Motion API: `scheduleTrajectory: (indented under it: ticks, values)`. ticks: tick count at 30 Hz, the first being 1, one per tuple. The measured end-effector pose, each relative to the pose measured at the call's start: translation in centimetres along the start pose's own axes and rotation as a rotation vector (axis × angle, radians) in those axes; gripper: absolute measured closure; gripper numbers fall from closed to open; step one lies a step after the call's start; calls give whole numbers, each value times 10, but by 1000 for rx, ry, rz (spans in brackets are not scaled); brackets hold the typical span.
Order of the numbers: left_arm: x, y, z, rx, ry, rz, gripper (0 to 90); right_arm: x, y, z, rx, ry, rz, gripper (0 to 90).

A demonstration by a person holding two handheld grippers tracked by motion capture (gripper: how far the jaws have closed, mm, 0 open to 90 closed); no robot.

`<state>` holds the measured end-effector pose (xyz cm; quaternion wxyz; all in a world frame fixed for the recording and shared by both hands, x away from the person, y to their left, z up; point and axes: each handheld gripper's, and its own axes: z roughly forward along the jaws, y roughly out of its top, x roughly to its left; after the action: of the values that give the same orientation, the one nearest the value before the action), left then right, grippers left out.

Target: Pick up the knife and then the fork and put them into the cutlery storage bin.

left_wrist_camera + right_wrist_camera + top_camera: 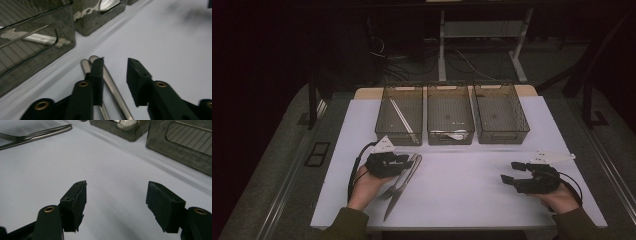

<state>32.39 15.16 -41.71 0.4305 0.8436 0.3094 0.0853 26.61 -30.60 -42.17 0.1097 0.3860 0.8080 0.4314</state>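
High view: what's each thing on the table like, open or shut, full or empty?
Left gripper: fingers open, over the cutlery handles, not squeezing.
Right gripper: fingers open, nothing between them.
Fork: lying flat on the table.
Knife: lying flat beside the fork.
Left bin: holds a long pale stick.
Middle bin: holds a white spoon.
Right bin: looks empty.

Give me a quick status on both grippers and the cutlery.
Left gripper open, low over the fork and knife handles, no grip yet. Right gripper open, nothing between its jaws, over bare table. Nothing in the way.
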Motion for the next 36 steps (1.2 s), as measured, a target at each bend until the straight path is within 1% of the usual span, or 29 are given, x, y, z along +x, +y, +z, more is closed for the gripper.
scheduleTrajectory:
  ticks: [2, 3, 4, 6, 8, 10, 11, 13, 14, 15, 18, 19, 22, 24, 29, 33, 36]
  values:
    - [4, 2, 7, 20, 4, -12, 776, 1, -1, 0, -1, 2, 3, 325]
    - [7, 2, 10, 26, -8, -14, 816, 1, -1, 0, 3, 4, 5, 324]
    - [9, 4, 13, 43, -15, -13, 846, 2, -2, 0, 5, 3, 3, 324]
    - [10, 6, 20, 66, -14, -10, 883, 2, -2, 1, 6, 2, 4, 324]
    - [12, 9, 27, 101, -6, 4, 884, 2, -2, 1, 9, 4, -3, 324]
    - [13, 11, 32, 112, -18, 7, 885, 2, -2, 2, 11, 3, -3, 323]
    - [13, 12, 35, 126, -22, 14, 885, 2, -2, 2, 10, 2, -3, 323]
    - [14, 13, 41, 161, -12, 27, 886, 2, -2, 2, 12, 1, -4, 323]
    - [14, 13, 44, 166, -10, 36, 886, 2, -2, 2, 14, 1, -2, 323]
    - [14, 14, 45, 181, -4, 48, 886, 2, -2, 2, 14, 1, -2, 323]
    - [13, 13, 45, 190, 8, 45, 886, 3, -2, 1, 10, 3, -3, 323]
    - [13, 13, 45, 197, 19, 44, 886, 2, -2, 1, 10, 3, -3, 324]
    - [13, 11, 46, 206, 21, 37, 886, 2, -3, 1, 8, 2, -6, 324]
    - [13, 12, 46, 208, 23, 49, 886, 3, -2, 1, 10, 3, -3, 323]
    - [9, 11, 49, 227, 10, 61, 886, 3, -2, 1, 11, 3, -4, 323]
    - [4, 13, 51, 242, -11, 87, 886, 3, -2, 1, 9, 2, -8, 323]
    - [-1, 13, 53, 243, -30, 93, 886, 3, -2, 1, 10, 2, -8, 324]
